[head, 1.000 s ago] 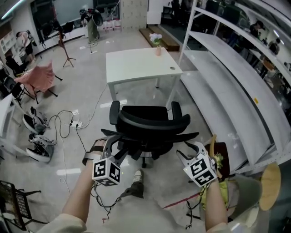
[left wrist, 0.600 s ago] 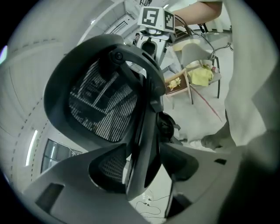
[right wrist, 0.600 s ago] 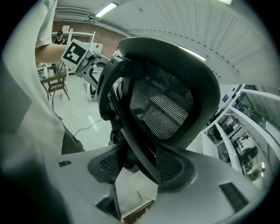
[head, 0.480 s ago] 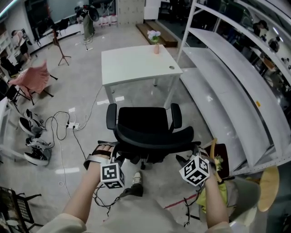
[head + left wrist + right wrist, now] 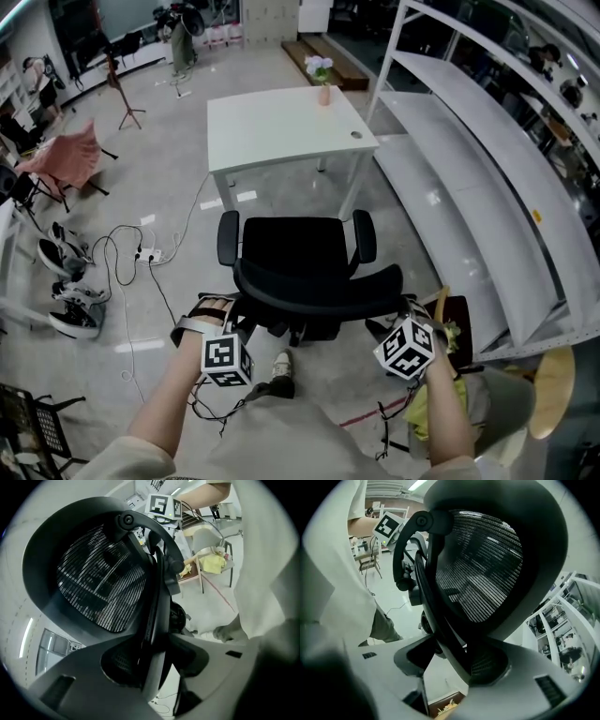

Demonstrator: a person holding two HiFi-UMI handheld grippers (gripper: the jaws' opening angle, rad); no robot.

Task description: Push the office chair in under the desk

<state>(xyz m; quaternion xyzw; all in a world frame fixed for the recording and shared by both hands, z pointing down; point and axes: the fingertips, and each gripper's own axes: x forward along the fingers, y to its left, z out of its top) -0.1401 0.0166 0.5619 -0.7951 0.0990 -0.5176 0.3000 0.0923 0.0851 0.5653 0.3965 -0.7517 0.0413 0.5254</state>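
Note:
The black mesh office chair (image 5: 300, 272) stands on the floor with its seat facing the white desk (image 5: 281, 127), a short gap between them. My left gripper (image 5: 236, 323) is at the backrest's left edge and my right gripper (image 5: 398, 317) at its right edge. In the left gripper view the backrest (image 5: 98, 588) rim runs between the jaws of the left gripper (image 5: 154, 667), which are closing around it with dark gaps still at the sides. In the right gripper view the backrest (image 5: 483, 569) rim lies between the wide-open jaws of the right gripper (image 5: 454, 667).
A small vase of flowers (image 5: 322, 80) stands on the desk's far edge. White shelving (image 5: 487, 187) runs along the right. Cables and a power strip (image 5: 141, 253) and shoes (image 5: 70, 309) lie on the left floor. A seat with yellow cloth (image 5: 441, 398) is behind my right arm.
The chair has swung square to the desk and shifted slightly toward it. Both grippers have come forward and now straddle the backrest's side edges.

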